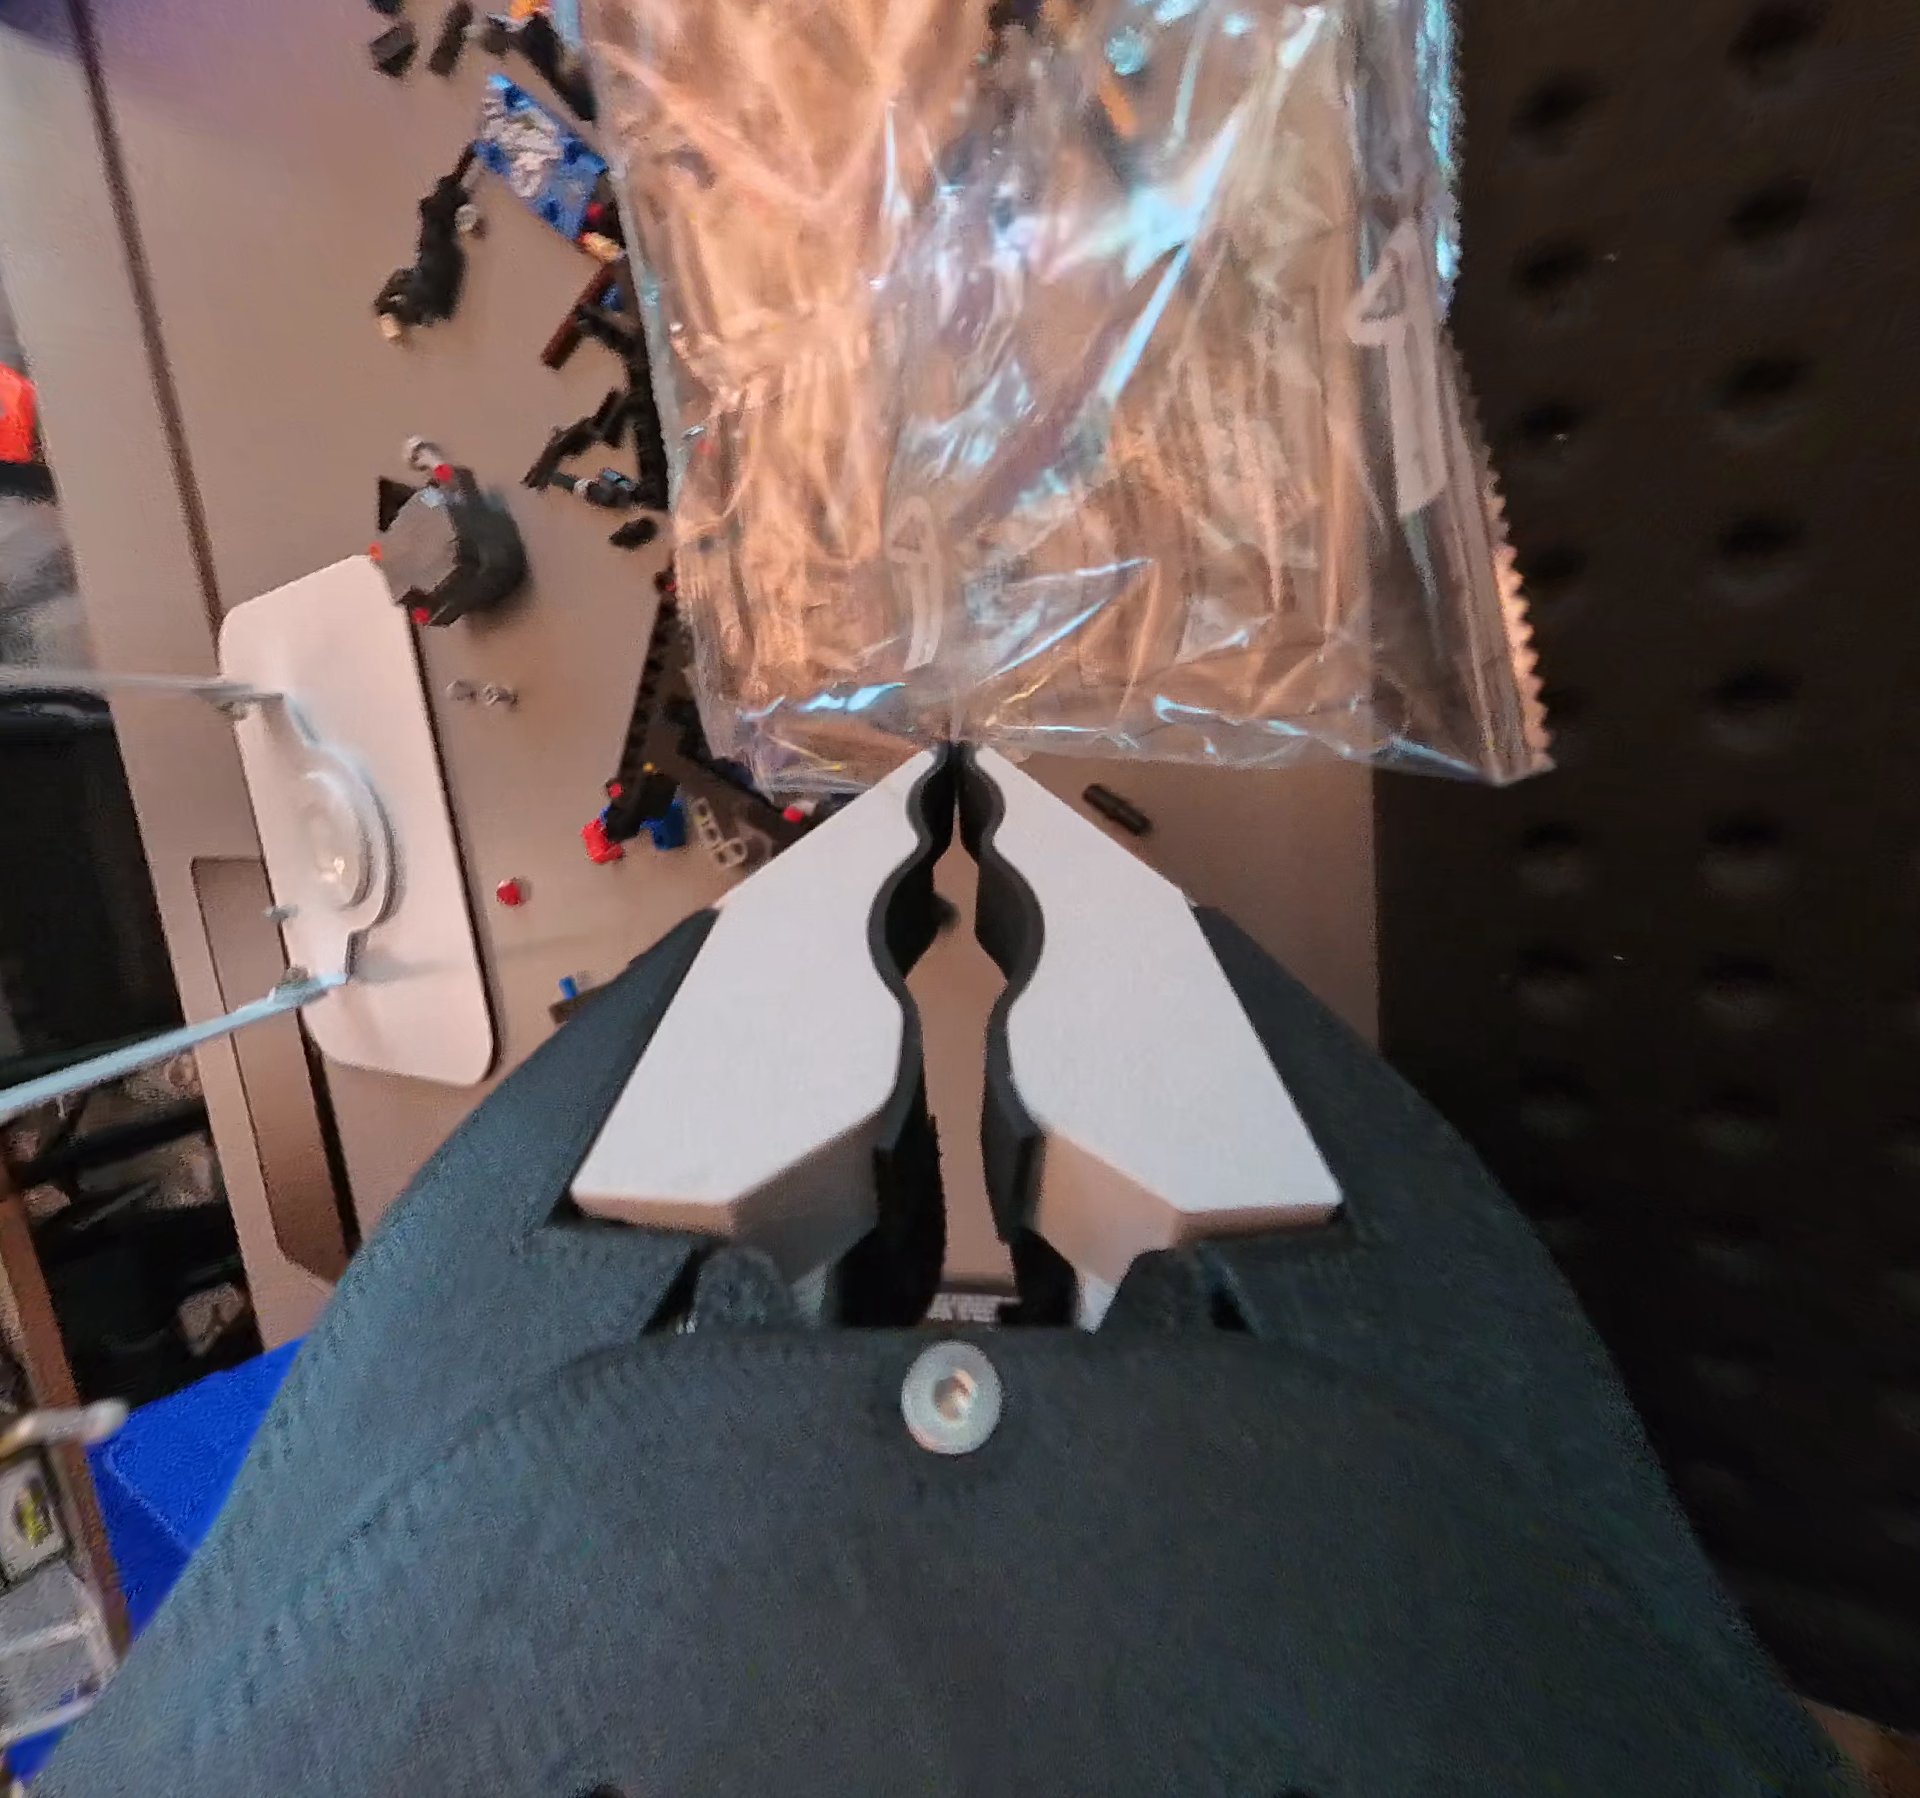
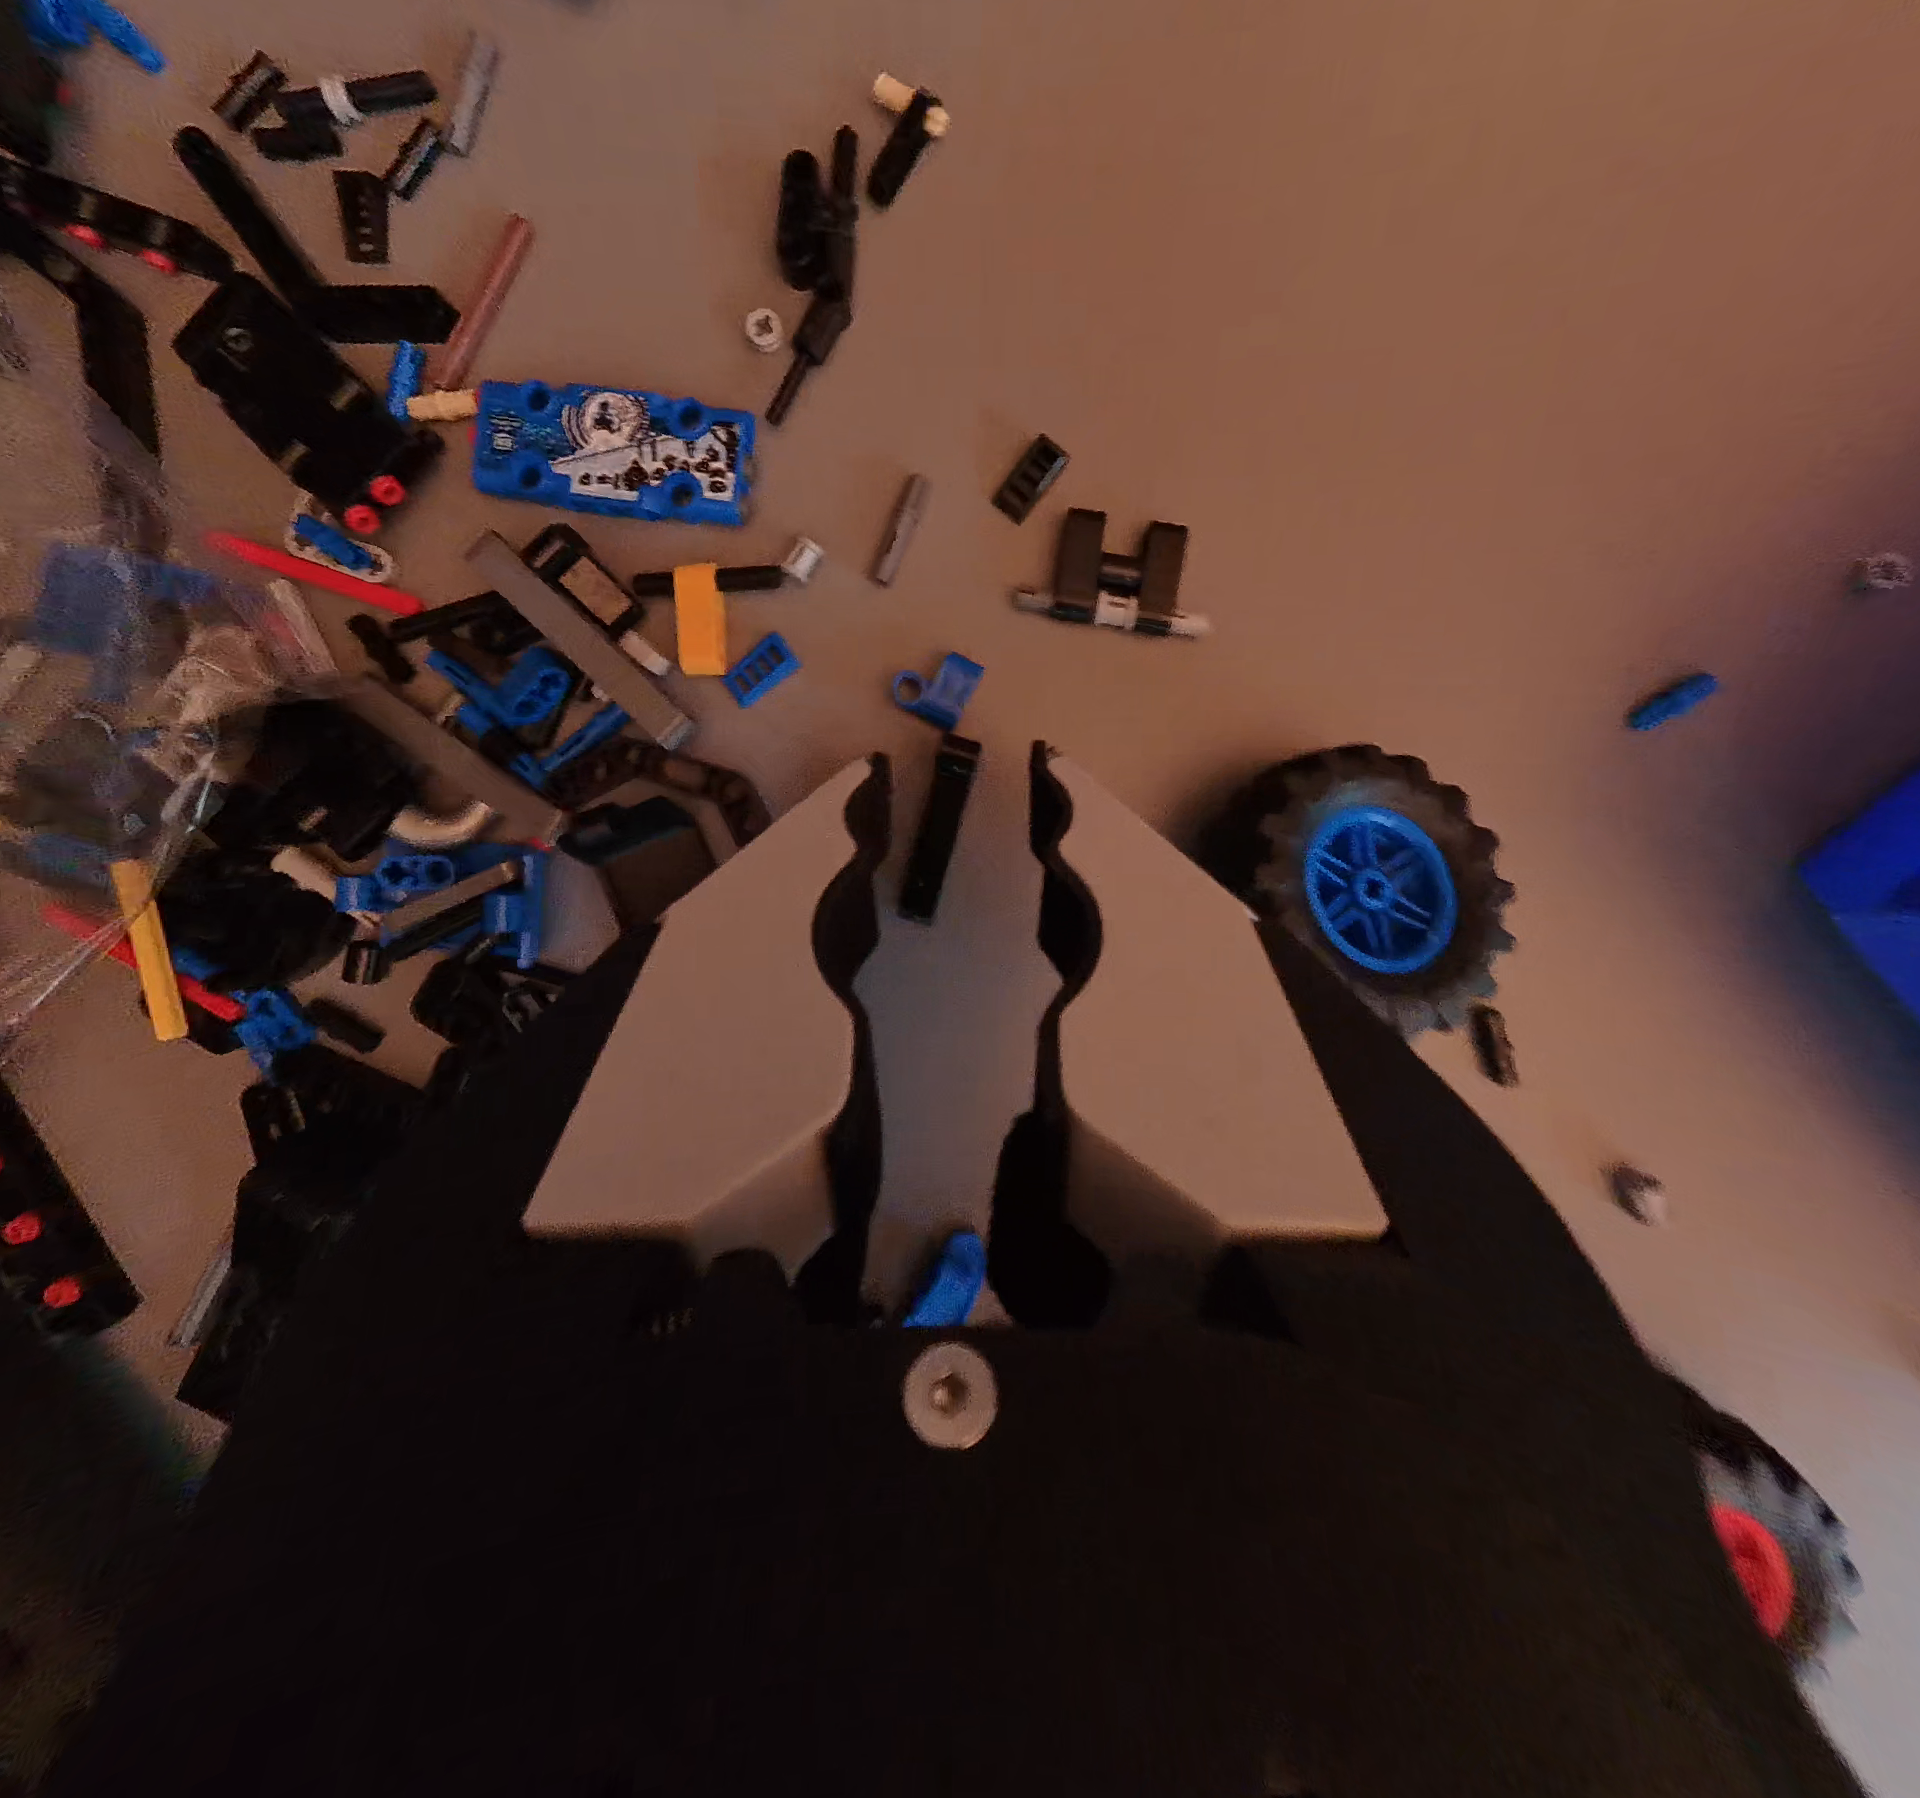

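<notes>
Two close wrist views, shared brick-strewn table (image 2: pixel 1351 294)

Clear plastic bag (image 1: pixel 1060 346): top edge cut off by the frame; crinkled glare hides most of the loose parts (image 1: pixel 613 377) on the table behind it. Red-hubbed wheel (image 2: pixel 1766 1566) half hidden behind the right gripper's body, blurred. Small blue piece (image 2: pixel 951 1281) deep between the fingers, possibly a connector.

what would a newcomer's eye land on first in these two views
First the crinkled clear plastic bag, pinched at its edge by the left gripper and filling the upper left wrist view. Next the blue-hubbed wheel right of the open right gripper, with scattered building pieces on the table.
</notes>
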Available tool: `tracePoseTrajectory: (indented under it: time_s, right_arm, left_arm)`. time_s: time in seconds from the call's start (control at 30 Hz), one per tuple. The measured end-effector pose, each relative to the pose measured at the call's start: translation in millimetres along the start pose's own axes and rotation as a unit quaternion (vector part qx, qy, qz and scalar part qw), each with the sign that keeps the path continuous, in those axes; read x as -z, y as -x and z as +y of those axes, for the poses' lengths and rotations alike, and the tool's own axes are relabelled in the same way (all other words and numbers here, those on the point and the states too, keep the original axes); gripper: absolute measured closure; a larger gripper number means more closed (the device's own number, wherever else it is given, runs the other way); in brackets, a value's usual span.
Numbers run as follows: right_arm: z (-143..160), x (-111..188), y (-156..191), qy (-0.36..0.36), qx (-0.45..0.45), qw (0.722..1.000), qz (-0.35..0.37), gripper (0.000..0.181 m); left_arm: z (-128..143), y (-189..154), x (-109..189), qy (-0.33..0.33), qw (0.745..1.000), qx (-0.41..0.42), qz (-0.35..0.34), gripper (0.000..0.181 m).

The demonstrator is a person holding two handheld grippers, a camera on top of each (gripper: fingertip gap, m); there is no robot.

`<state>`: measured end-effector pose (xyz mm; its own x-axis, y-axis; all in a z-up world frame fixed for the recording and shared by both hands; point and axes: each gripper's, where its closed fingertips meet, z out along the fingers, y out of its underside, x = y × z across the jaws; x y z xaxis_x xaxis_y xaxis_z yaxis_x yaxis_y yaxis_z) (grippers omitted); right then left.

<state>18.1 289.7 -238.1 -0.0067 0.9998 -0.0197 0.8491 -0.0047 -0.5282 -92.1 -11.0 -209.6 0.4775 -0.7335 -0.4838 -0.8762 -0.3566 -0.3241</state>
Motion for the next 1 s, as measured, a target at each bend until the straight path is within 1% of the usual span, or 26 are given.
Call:
tracePoseTrajectory:
  time_s: [0.07, 0.2, 0.33, 0.37, 0.43, 0.47, 0.53, 0.57, 0.6, 0.67, 0.73, 0.77, 0.83, 0.9, 0.93, 1.0]
  right_arm:
    - [2.1, -9.4, 3.0, 0.004, -0.002, 1.0, -0.017, 0.175]
    - [2.2, -11.5, 1.5, -0.009, -0.006, 1.0, -0.024, 0.175]
    - [-3.2, -3.6, 5.3, -0.035, -0.005, 0.999, -0.033, 0.176]
    - [-4.2, -2.5, 6.0, -0.039, -0.004, 0.999, -0.033, 0.176]
    - [-5.6, -1.6, 8.3, -0.041, 0.002, 0.999, -0.033, 0.175]
    - [-6.5, -1.2, 9.7, -0.043, 0.005, 0.999, -0.033, 0.176]
    - [-8.7, -0.2, 13.8, -0.048, 0.011, 0.998, -0.037, 0.175]
    - [-10.0, 0.7, 15.7, -0.052, 0.014, 0.998, -0.038, 0.175]
    - [-11.3, 1.7, 17.6, -0.055, 0.018, 0.998, -0.039, 0.175]
    - [-14.2, 4.5, 21.4, -0.062, 0.024, 0.997, -0.041, 0.176]
    - [-18.4, 8.6, 26.6, -0.073, 0.029, 0.996, -0.047, 0.175]
    - [-20.6, 11.0, 29.4, -0.079, 0.033, 0.995, -0.049, 0.175]
    - [-24.0, 16.6, 34.8, -0.09, 0.041, 0.994, -0.051, 0.176]
    - [-26.8, 23.0, 40.6, -0.102, 0.047, 0.992, -0.055, 0.176]
    - [-28.1, 26.6, 43.7, -0.109, 0.049, 0.991, -0.058, 0.175]
    - [-31.0, 34.3, 51.7, -0.124, 0.054, 0.988, -0.069, 0.176]
  left_arm:
    - [0.8, 8.2, 8.2, 0.001, 1.0, 0.025, -0.017, 0.181]
    - [13.8, 32.5, 26.5, 0.01, 0.994, 0.087, -0.066, 0.181]
    - [38.8, 59.1, 59.9, 0.014, 0.978, 0.161, -0.13, 0.181]
    - [47.0, 65.5, 69.2, 0.017, 0.971, 0.187, -0.148, 0.181]
    - [65.3, 78.5, 89.3, 0.018, 0.946, 0.254, -0.198, 0.181]
    - [73.8, 79.0, 96.1, 0.015, 0.932, 0.294, -0.212, 0.181]
    - [86.8, 69.0, 98.6, 0.02, 0.907, 0.353, -0.23, 0.181]
    - [89.4, 57.1, 92.4, 0.032, 0.902, 0.366, -0.225, 0.181]
    - [88.3, 43.9, 83.3, 0.047, 0.904, 0.367, -0.214, 0.181]
    - [75.0, 23.4, 63.2, 0.059, 0.913, 0.356, -0.19, 0.181]
    - [50.8, 2.1, 38.8, 0.064, 0.928, 0.341, -0.135, 0.181]
    - [39.7, -4.8, 29.4, 0.07, 0.939, 0.316, -0.116, 0.181]
    - [21.0, -5.7, 18.9, 0.065, 0.952, 0.282, -0.101, 0.181]
    - [-5.4, -12.5, 8.2, 0.025, 0.967, 0.251, -0.049, 0.181]
    - [-5.5, -12.7, 3.4, 0.04, 0.967, 0.25, -0.04, 0.181]
    - [-6.9, -13.5, -2.3, 0.061, 0.977, 0.201, -0.026, 0.174]
